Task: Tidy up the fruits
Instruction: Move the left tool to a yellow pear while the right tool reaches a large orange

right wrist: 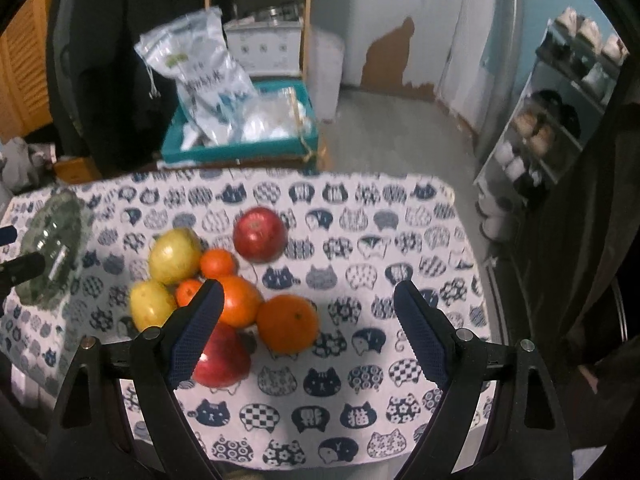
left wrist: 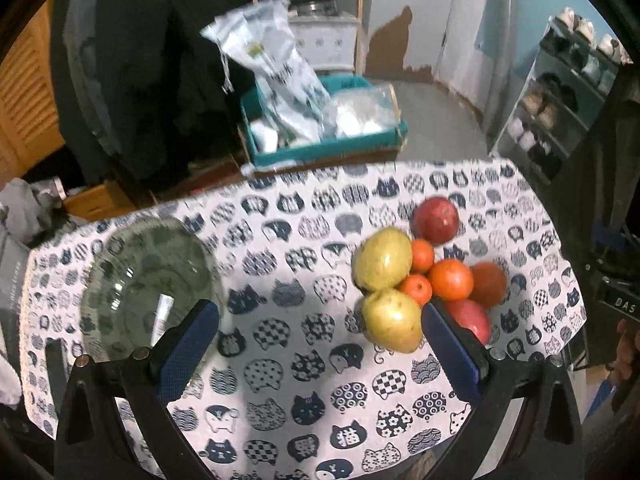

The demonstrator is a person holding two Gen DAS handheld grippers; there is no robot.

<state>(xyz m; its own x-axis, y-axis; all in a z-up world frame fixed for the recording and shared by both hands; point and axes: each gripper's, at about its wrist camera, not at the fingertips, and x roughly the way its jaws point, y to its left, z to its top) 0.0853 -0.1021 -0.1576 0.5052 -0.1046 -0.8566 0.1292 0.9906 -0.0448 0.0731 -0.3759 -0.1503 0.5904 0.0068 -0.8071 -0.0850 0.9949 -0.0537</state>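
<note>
Left wrist cam: my left gripper is spread wide w/ nothing between the fingers, only the cat-print tablecloth. The fruit pile sits to the right, btwn mid and near. The near yellow apple is just inside the right fingertip; I can't tell if they touch. The far yellow apple is behind it. Two small tangerines lie against the apples, then a bigger orange and a darker one further right. The far red apple stands a bit apart at the back. The near red apple is half hidden by the right finger. The glass bowl is on the left, its near rim cut by the left finger; the glass is hard to read. Both yellow apples look slightly egg-shaped, long axis tilted far-right.

Right wrist cam: my right gripper is also wide apart and holds nothing. The darker orange lies btwn the fingers, nearer the left one, stem dimple facing up-right. The left finger covers part of the bigger orange and the near red apple. The far red apple has its stem end up toward the cam. The bowl is far left, blurred.
</note>
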